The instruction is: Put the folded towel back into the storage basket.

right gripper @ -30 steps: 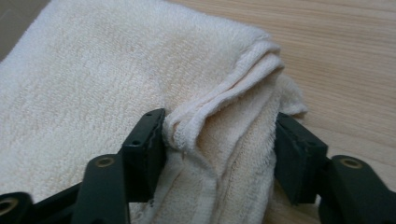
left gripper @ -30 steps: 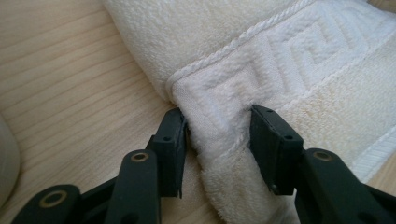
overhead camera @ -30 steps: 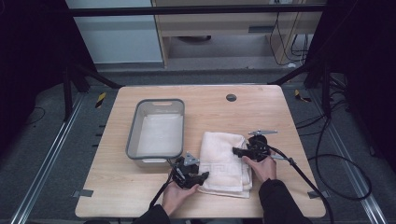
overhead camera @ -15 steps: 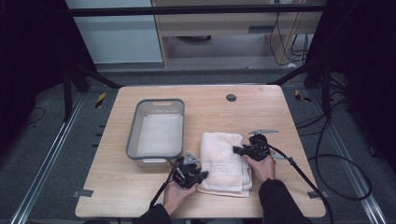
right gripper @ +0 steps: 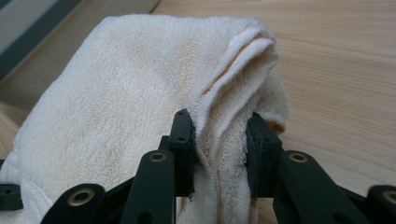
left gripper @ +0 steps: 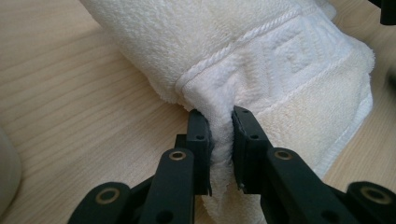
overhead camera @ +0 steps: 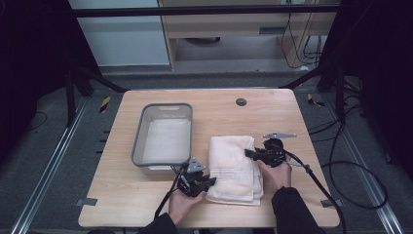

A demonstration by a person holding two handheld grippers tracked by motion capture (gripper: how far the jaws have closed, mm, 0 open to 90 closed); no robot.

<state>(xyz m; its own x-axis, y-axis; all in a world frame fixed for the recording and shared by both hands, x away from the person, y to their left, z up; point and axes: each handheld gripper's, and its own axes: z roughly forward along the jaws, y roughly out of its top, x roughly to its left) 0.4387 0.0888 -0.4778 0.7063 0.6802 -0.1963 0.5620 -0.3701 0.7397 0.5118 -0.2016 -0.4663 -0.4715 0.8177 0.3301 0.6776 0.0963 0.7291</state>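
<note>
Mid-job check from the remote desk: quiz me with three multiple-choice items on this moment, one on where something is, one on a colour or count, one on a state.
1. Where does the folded towel lie?
A. Inside the grey bin
B. On the table, right of the grey bin
C. On the floor

2. How many grippers have their jaws on the towel?
A. None
B. One
C. Two

3. What state is the towel in?
A. Folded in layers
B. Spread out flat in one layer
C. Rolled into a tight tube

Answers:
1. B: in the high view it rests on the wooden table, beside the grey bin.
2. C: the left gripper pinches a near corner, and the right gripper pinches the bunched edge on the other side.
3. A: stacked layers show at the edge in the right gripper view.
</note>
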